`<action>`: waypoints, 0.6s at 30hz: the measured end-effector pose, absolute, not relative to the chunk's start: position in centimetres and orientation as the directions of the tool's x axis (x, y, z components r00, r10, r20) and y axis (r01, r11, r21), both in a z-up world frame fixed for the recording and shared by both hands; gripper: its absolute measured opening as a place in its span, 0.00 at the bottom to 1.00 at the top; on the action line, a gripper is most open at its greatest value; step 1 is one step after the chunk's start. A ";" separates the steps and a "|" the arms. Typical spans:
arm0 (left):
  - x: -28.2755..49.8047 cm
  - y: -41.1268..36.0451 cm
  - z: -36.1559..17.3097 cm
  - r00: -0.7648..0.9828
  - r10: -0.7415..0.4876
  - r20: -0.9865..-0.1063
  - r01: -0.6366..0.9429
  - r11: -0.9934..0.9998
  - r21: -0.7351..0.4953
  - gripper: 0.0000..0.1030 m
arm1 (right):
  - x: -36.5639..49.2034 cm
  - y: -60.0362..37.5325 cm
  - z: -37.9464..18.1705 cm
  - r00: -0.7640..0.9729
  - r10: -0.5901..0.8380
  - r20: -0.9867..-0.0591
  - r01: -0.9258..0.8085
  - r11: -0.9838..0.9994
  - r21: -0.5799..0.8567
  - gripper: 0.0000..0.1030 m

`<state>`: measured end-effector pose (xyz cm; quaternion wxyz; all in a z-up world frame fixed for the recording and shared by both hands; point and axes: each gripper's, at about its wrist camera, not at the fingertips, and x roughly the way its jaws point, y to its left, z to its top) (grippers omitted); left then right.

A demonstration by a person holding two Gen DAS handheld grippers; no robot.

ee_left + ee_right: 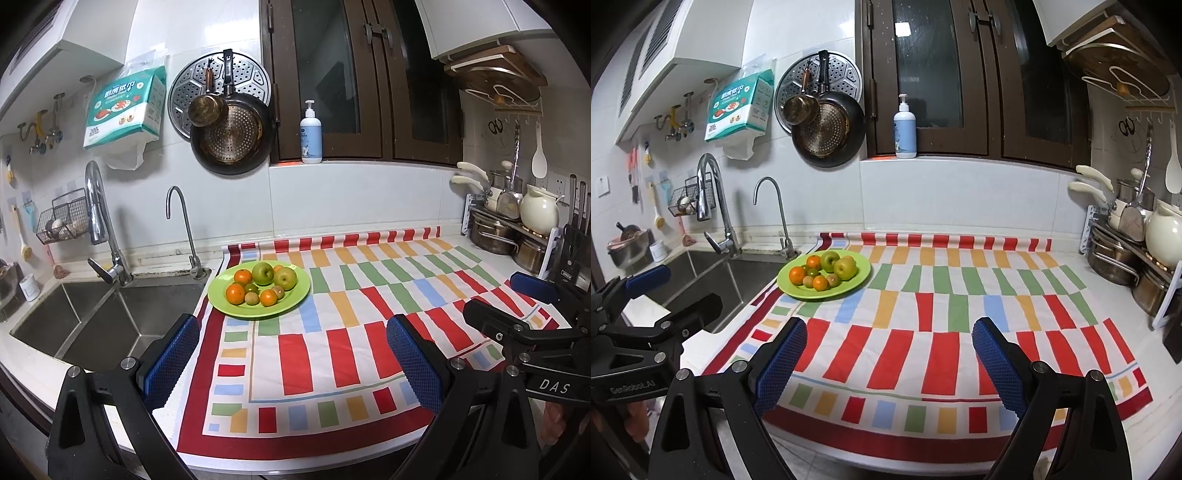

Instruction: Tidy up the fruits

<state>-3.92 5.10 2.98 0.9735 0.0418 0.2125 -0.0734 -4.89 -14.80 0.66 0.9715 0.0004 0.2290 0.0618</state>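
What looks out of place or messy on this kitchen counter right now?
Little stands out. The fruit sits piled on the green plate, none spilled onto the striped cloth. The plate sits near the cloth's left edge, close to the sink. The cloth's far edge is rolled up against the wall.

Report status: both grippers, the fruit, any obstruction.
Left gripper open, empty. Right gripper open, empty. Fruit piled on green plate, by sink. Nothing in the way.

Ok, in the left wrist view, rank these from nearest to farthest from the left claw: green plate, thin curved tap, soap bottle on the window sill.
1. Green plate, just ahead on the cloth, slightly left.
2. Thin curved tap, behind the plate at the sink's corner.
3. Soap bottle, up on the window sill.
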 end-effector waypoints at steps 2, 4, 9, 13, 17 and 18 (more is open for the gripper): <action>-4.0 5.1 3.0 0.900 -0.124 -0.418 0.159 0.986 0.051 1.00 | -4.9 -14.8 0.7 0.887 0.121 -0.445 -0.121 0.992 0.029 0.89; -3.9 5.1 3.0 0.899 -0.124 -0.419 0.160 0.986 0.051 1.00 | -4.9 -14.9 0.7 0.888 0.120 -0.444 -0.120 0.992 0.029 0.89; -3.8 5.1 3.2 0.900 -0.121 -0.418 0.157 0.986 0.054 1.00 | -5.0 -15.1 0.9 0.888 0.118 -0.444 -0.115 0.993 0.033 0.89; -3.7 5.1 3.4 0.902 -0.121 -0.415 0.157 0.986 0.055 1.00 | -4.9 -15.3 1.0 0.888 0.115 -0.445 -0.111 0.993 0.034 0.89; -3.5 5.1 3.5 0.907 -0.117 -0.405 0.153 0.987 0.058 1.00 | -4.7 -15.3 0.9 0.887 0.114 -0.448 -0.110 0.993 0.034 0.89; -3.4 5.1 3.5 0.907 -0.118 -0.405 0.154 0.986 0.059 1.00 | -4.7 -15.3 0.9 0.887 0.113 -0.447 -0.110 0.993 0.034 0.89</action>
